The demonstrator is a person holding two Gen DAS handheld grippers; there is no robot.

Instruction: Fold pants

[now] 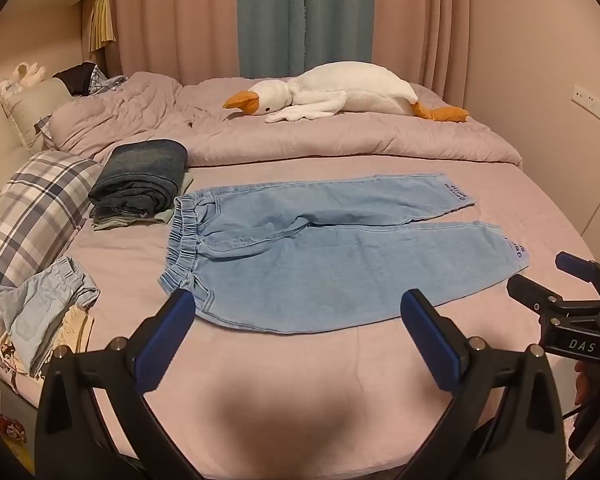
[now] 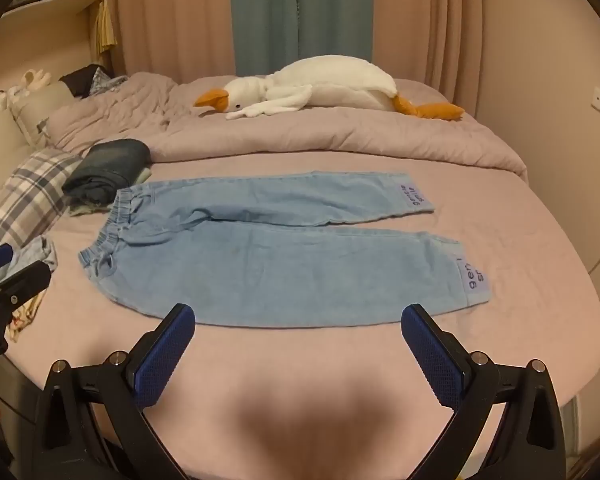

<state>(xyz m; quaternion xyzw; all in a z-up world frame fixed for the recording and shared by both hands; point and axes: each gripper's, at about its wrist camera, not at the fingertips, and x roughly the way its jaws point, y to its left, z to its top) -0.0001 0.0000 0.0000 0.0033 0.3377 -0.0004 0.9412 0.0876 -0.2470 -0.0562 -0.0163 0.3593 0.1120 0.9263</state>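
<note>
We read "DAS" in white letters on the black body of the right gripper [image 1: 578, 280], and partly legible dark lettering, "gen…" above "sm…", on the cuff patches of the light blue pants [image 2: 284, 256].

A bed [image 1: 300, 360] with a pink sheet filled the room. Behind it hung pink curtains [image 1: 172, 20] and a teal one [image 1: 304, 16]. Warm, dim light fell on a beige wall [image 1: 540, 60] bearing sockets [image 1: 596, 106].
</note>
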